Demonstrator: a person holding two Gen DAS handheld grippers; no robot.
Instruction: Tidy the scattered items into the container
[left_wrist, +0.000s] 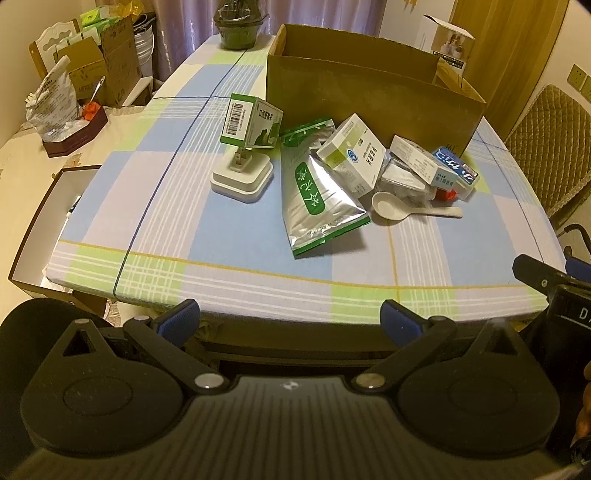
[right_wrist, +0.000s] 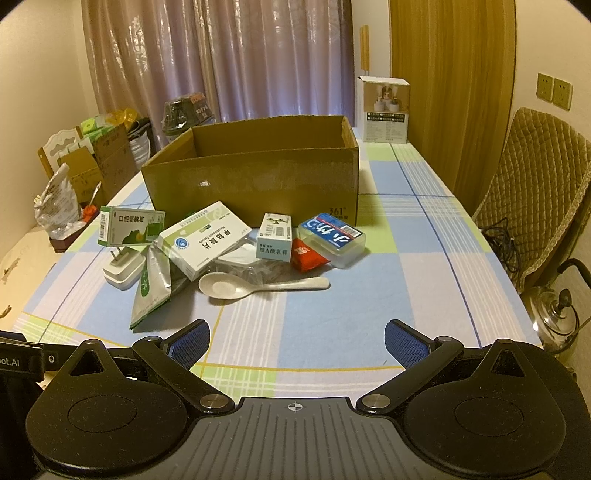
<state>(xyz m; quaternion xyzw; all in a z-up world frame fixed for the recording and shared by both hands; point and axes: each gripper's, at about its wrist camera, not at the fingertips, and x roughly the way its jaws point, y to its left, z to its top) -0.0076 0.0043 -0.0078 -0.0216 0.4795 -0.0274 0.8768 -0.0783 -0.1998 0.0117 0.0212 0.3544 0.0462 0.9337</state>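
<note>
Cardboard is what I see behind everything: the open brown box (right_wrist: 255, 184) stands on the checked tablecloth (right_wrist: 369, 314) toward the table's far edge, and the clutter lies in a loose row against its near wall.

Working left to right from my right wrist view: a green-and-white carton (right_wrist: 129, 227) sits tilted on the prongs of a white plug adapter (right_wrist: 122, 271), nearest the table's left edge. Just beside it a silver-and-green foil pouch (right_wrist: 153, 291) lies flat, reaching closest to the near edge. A larger white medicine box (right_wrist: 205, 238) leans partly over the pouch. In front of it a white spoon (right_wrist: 255, 286) lies with its bowl to the left and handle to the right. Behind the handle stands a small pale-blue ointment box (right_wrist: 275, 238), then a red sachet (right_wrist: 308, 256), then a clear plastic case with a blue label (right_wrist: 332, 238), touching the sachet.

My left gripper (left_wrist: 290, 317) hangs back at the near edge, fingers spread wide with nothing between them; the pouch (left_wrist: 317, 192) lies well ahead of it. My right gripper (right_wrist: 297, 343) is likewise wide apart and empty over the near edge, the spoon ahead and slightly left of centre.
</note>
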